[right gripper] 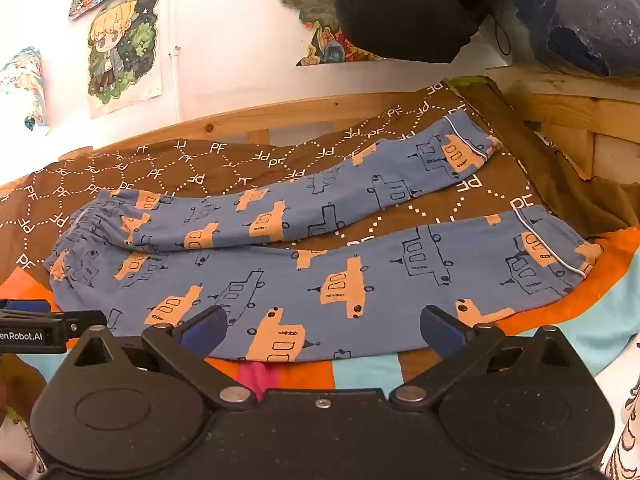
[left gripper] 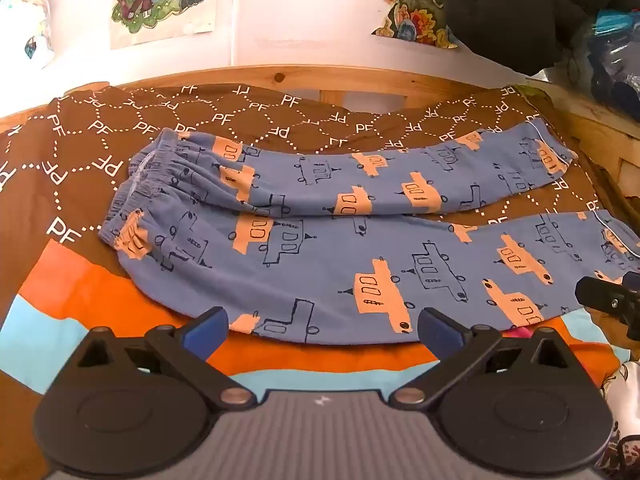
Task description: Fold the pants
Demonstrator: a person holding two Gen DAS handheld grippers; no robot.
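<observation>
Blue pants (left gripper: 340, 240) unfolded; both grippers tilted down, wide.

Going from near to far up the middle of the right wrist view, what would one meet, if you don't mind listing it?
Right gripper → striped blanket → near pant leg → far pant leg → brown patterned cover → wooden bed rail → white wall.

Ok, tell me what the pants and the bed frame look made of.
Pants: soft, matte woven or knit cloth, probably cotton; it lies limp, and the waistband gathers into fine puckers. Bed frame: bare light wood, seemingly pine; knots and grain show, with no paint visible.
</observation>
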